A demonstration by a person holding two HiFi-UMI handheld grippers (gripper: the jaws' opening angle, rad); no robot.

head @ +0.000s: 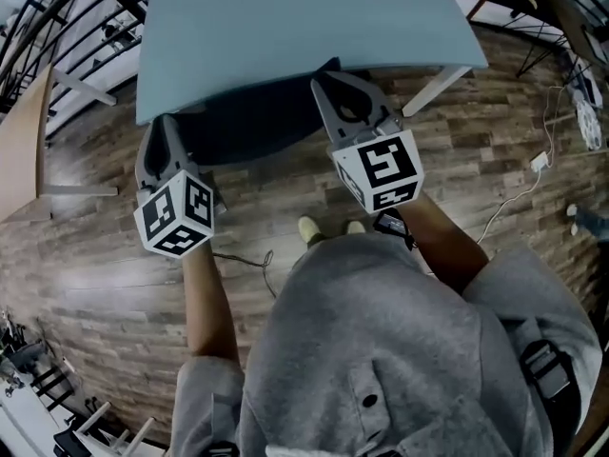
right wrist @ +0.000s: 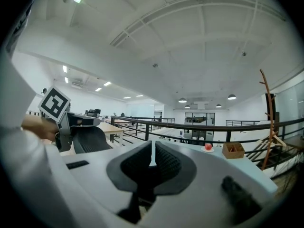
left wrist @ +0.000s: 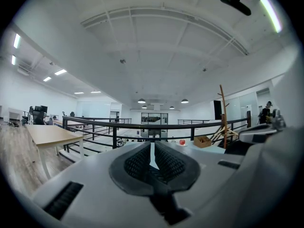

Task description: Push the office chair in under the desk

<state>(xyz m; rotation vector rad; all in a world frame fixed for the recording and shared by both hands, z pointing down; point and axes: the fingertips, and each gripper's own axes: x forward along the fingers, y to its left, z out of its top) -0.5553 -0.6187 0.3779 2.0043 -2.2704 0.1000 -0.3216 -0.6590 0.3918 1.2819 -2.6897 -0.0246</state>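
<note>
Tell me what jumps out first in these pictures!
The black-and-white patterned cubes jump out first, one on the left claw and one on the right claw. Both claws are shut and empty. They sit at the dark back of the office chair, right by the near edge of the pale blue desk, above a wooden floor.

smooth matt desk (head: pixel 285 27), wood-plank flr (head: pixel 114 284)
</note>
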